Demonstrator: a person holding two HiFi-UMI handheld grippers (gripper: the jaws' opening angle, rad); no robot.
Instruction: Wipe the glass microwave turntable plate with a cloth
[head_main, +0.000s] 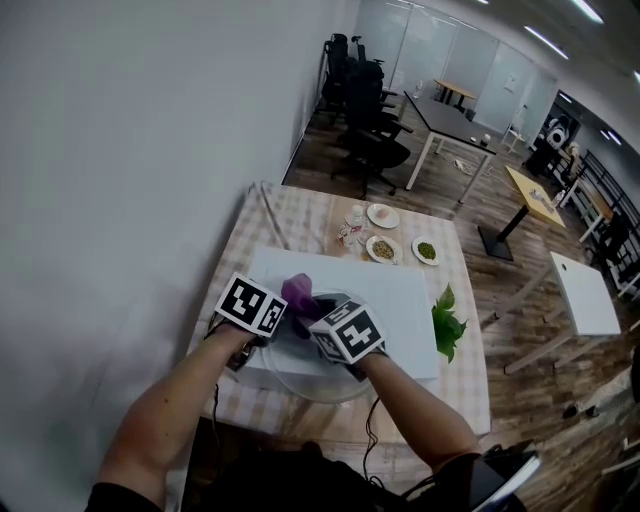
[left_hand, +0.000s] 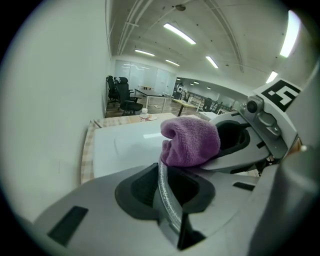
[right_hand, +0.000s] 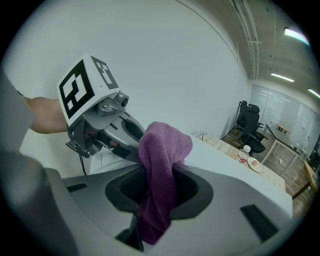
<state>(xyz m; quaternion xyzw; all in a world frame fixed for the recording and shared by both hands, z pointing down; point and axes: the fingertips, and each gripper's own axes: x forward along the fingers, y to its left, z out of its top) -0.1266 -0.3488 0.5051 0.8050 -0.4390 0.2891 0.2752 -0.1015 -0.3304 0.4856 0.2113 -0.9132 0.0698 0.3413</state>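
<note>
**Both grippers loaded: left on plate rim, right on cloth**

- Left gripper (left_hand: 169, 184): jaws closed on the rim of the glass plate (head_main: 312, 382). In the left gripper view the glass edge runs edge-on straight between the two pads, with no gap on either side.
- Right gripper (right_hand: 157, 200): jaws clamped on the purple cloth (right_hand: 162, 150). The cloth bunches up above the pads and a tail hangs down through them.
- Plate position: near end of the table (head_main: 290, 215), in front of the person, over the near part of the white board (head_main: 400, 300). Its near rim reaches past the board's edge. Can't tell whether it rests on the board or is held just off it.
- Cloth position: over the far side of the plate, between the two grippers. In the left gripper view it sits just beyond the gripped rim, right up against the glass. Actual contact isn't clear.
- The grippers are close together, side by side, and both point away from the person and downward. The left marker cube (head_main: 252, 305) and right marker cube (head_main: 347, 332) are nearly touching in the head view.
- Rest of the table: checked tablecloth, three small plates (head_main: 383, 249) at the far end, and a green leaf (head_main: 447, 325) at the right edge of the board. All are well clear of the grippers.
- Background: office chairs (head_main: 370, 130) and desks beyond the table.
</note>
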